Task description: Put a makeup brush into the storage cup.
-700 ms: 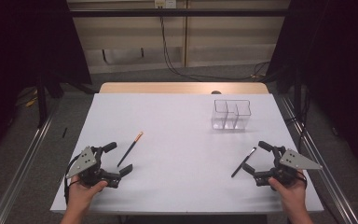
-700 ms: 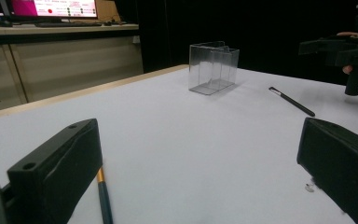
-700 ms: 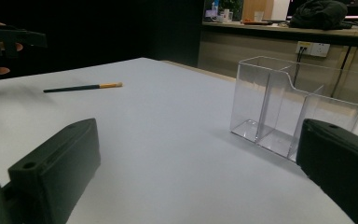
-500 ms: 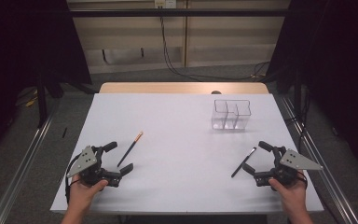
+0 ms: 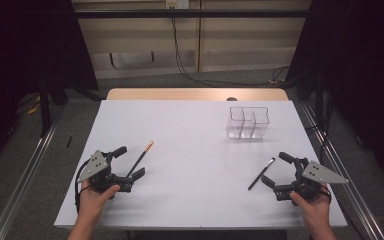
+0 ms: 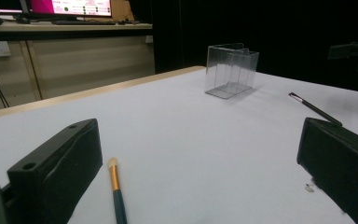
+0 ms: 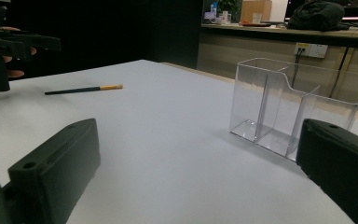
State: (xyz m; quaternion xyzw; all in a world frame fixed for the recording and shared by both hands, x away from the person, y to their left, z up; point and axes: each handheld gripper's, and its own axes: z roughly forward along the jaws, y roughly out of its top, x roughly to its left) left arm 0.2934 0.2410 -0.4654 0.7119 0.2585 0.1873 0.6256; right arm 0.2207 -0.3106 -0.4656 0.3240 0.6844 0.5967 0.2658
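White table (image 5: pixel 195 145), dark room. Left gripper (image 5: pixel 127 162) jaws wide apart, gold-tipped brush (image 5: pixel 141 158) lying between them, near left. Right gripper (image 5: pixel 277 170) agape, empty, black brush (image 5: pixel 261 174) just beside. Clear organizer (image 5: pixel 248 122) far right.

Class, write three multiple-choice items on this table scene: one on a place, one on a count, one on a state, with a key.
1. Where is the clear organiser?
A. far right part of the table
B. near left corner
C. on the floor

2. How many brushes lie on the table?
A. one
B. two
C. four

3. How is the left gripper?
A. shut on a brush
B. open
C. inside the organiser

Key: 1 A, it stands far right on the white table; 2 B, gold-tipped brush and black brush; 3 B, its fingers stand apart around the gold-tipped brush.
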